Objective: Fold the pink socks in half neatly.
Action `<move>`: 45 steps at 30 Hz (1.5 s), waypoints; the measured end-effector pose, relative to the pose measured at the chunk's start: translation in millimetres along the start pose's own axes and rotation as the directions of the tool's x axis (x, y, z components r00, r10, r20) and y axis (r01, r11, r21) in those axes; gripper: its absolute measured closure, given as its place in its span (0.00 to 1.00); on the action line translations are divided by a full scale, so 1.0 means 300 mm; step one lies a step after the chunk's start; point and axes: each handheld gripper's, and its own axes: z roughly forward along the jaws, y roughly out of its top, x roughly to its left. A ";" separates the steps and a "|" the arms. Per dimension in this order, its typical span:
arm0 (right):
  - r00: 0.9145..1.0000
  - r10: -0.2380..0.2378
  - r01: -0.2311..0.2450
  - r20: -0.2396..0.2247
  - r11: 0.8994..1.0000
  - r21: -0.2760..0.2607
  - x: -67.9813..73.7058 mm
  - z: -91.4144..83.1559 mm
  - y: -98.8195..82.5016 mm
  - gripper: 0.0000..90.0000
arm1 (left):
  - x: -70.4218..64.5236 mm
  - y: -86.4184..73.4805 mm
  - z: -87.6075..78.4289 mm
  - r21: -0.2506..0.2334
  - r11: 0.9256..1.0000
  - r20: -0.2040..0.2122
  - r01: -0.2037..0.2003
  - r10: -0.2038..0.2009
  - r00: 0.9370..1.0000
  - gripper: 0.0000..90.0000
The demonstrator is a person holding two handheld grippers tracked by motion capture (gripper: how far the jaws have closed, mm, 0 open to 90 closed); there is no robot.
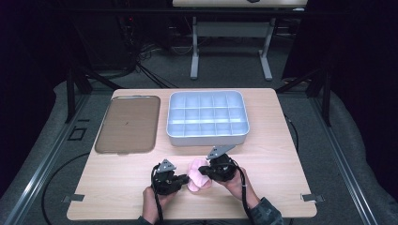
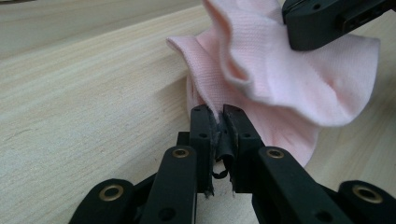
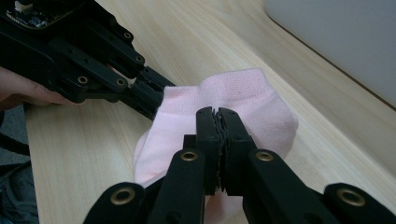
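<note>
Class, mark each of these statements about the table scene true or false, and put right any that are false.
1. Both grippers are shut on the pink sock. True: left gripper, right gripper.
2. The sock lies inside the compartment tray. False: it is on the table, in front of the tray.
3. A brown flat tray lies left of the compartment tray. True.
4. The compartment tray holds several socks. False: its compartments look empty.

Compartment tray (image 1: 207, 136) (white), brown tray (image 1: 127, 124).
</note>
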 end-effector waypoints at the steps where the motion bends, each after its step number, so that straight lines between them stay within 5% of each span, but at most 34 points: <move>1: 1.000 0.002 -0.002 -0.003 1.000 -0.003 0.002 0.006 0.001 0.98 | 0.001 -0.001 0.000 -0.002 1.000 0.001 0.002 -0.002 1.000 0.92; 7: 0.999 -0.008 0.010 -0.032 0.998 0.062 0.008 0.083 -0.005 0.98 | 0.005 -0.004 -0.001 -0.003 1.000 0.009 0.010 -0.009 1.000 0.91; 14: 0.999 -0.014 0.018 -0.037 0.996 0.086 -0.002 0.102 -0.011 0.96 | 0.012 -0.005 -0.015 -0.004 1.000 -0.002 0.018 -0.018 1.000 0.81; 18: 0.999 -0.022 0.026 -0.036 0.995 0.098 -0.005 0.103 -0.011 0.95 | 0.020 0.006 -0.067 -0.057 0.998 -0.023 0.031 -0.032 0.999 0.80; 23: 0.999 -0.024 0.027 -0.039 0.995 0.097 -0.008 0.104 -0.013 0.94 | -0.014 0.063 -0.128 -0.113 0.993 -0.029 -0.031 0.028 0.999 0.81; 26: 0.999 -0.026 0.029 -0.033 0.995 0.098 -0.005 0.104 -0.012 0.94 | -0.031 0.082 -0.113 -0.107 0.992 -0.014 -0.060 0.059 0.998 0.81; 29: 0.999 -0.027 0.030 -0.026 0.995 0.098 -0.001 0.101 -0.013 0.90 | -0.041 0.089 -0.049 -0.044 0.995 -0.013 -0.095 0.095 0.995 0.83; 33: 0.999 -0.030 0.034 -0.045 0.995 0.093 -0.009 0.089 -0.019 0.81 | -0.023 0.059 -0.002 0.016 0.996 -0.032 -0.093 0.093 0.995 0.86; 38: 0.998 -0.003 0.007 -0.069 0.998 0.057 -0.031 0.062 -0.036 0.75 | -0.022 0.049 0.007 0.020 0.995 -0.043 -0.103 0.103 0.994 0.87; 43: 0.999 0.042 -0.042 -0.010 0.999 -0.001 -0.049 -0.012 -0.066 0.72 | -0.030 0.046 0.008 0.019 0.993 -0.054 -0.117 0.118 0.992 0.86; 45: 0.998 0.060 -0.061 0.029 0.998 0.018 -0.055 -0.015 -0.077 0.68 | -0.031 0.046 0.008 0.019 0.993 -0.055 -0.116 0.117 0.992 0.86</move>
